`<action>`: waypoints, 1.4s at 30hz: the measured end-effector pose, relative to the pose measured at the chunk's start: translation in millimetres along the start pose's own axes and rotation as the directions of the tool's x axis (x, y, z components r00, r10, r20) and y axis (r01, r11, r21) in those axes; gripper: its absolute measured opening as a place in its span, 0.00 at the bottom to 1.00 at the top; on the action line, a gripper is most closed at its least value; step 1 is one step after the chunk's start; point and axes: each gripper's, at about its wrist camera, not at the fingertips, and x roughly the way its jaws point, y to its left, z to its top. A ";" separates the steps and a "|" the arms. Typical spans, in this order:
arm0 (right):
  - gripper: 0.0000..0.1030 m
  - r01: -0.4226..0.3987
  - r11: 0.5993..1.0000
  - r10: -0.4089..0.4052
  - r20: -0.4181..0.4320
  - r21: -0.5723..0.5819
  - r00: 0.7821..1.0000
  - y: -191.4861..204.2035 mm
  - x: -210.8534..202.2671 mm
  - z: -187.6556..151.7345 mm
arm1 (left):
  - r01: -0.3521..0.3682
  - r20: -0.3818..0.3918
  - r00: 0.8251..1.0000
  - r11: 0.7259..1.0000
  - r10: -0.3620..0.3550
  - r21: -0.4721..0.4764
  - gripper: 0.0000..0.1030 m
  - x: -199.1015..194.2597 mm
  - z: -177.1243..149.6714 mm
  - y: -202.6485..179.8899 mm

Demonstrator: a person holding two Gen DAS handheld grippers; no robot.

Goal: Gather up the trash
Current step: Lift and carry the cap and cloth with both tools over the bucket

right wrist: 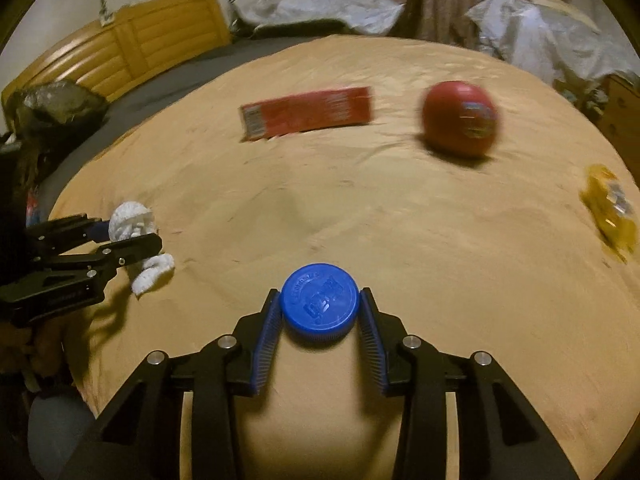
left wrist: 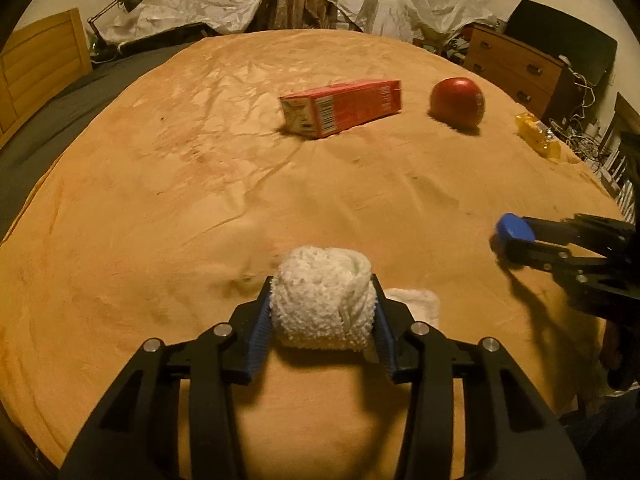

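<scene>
The left gripper (left wrist: 322,312) is clamping a rolled white terry cloth (left wrist: 323,300) between its blue ribbed pads (left wrist: 262,320), the roll bulging above the jaws while a loose flap of the same fabric is trailing onto the orange blanket (left wrist: 160,208) beside it. The right gripper (right wrist: 319,306) is pinching a blue plastic bottle cap (right wrist: 318,304) edge to edge, the pads pressing on both sides of its rim; embossed lettering is showing on the cap's top, but it is too soft to read. Both hands are therefore carrying a piece each, so the pickup step looks finished and the carrying step is in hand; no bin or bag for the trash is showing in either view, so the next move probably calls for swinging both loads toward a container somewhere out of frame without loosening either grip. Farther out on the blanket, a red carton (left wrist: 342,108) is lying on its side with a barcode facing the left camera, its print illegible; near it a red ball (left wrist: 458,102) with a small sticker is resting, and a crumpled yellow wrapper (left wrist: 538,140) is sitting near the blanket's right edge, well apart from both grippers.
</scene>
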 end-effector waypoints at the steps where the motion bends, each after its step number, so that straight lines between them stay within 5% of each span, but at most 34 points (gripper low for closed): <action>1: 0.39 0.011 1.000 -0.011 0.013 0.009 1.000 -5.2 -8.0 -3.7 | -0.004 0.008 1.000 1.000 0.004 0.015 0.41 -1.8 1.3 -10.1; 8: 0.39 0.119 0.987 -0.133 0.120 0.111 0.984 -39.7 -78.2 -39.3 | 0.007 0.084 0.996 0.994 -0.017 0.111 0.41 -28.7 8.4 -82.1; 14: 0.39 0.176 0.971 -0.214 0.249 0.164 0.945 -51.9 -146.7 -56.0 | -0.029 0.197 0.980 0.989 0.001 0.142 0.41 -71.4 13.7 -136.3; 18: 0.40 0.204 0.962 -0.253 0.317 0.181 0.914 -47.7 -180.3 -61.0 | -0.083 0.289 0.956 0.989 0.044 0.123 0.41 -100.1 17.6 -156.7; 23: 0.40 0.234 0.951 -0.298 0.390 0.204 0.871 -39.8 -213.1 -64.2 | -0.161 0.410 0.905 0.984 0.116 0.078 0.41 -133.9 17.5 -175.0; 30: 0.40 0.255 0.943 -0.325 0.436 0.212 0.839 -29.7 -235.1 -65.1 | -0.175 0.463 0.875 0.984 0.142 0.028 0.41 -155.8 16.2 -181.8; 42: 0.40 0.263 0.943 -0.329 0.449 0.205 0.830 -23.3 -245.4 -66.2 | -0.165 0.461 0.878 0.986 0.133 0.031 0.41 -157.9 16.3 -192.7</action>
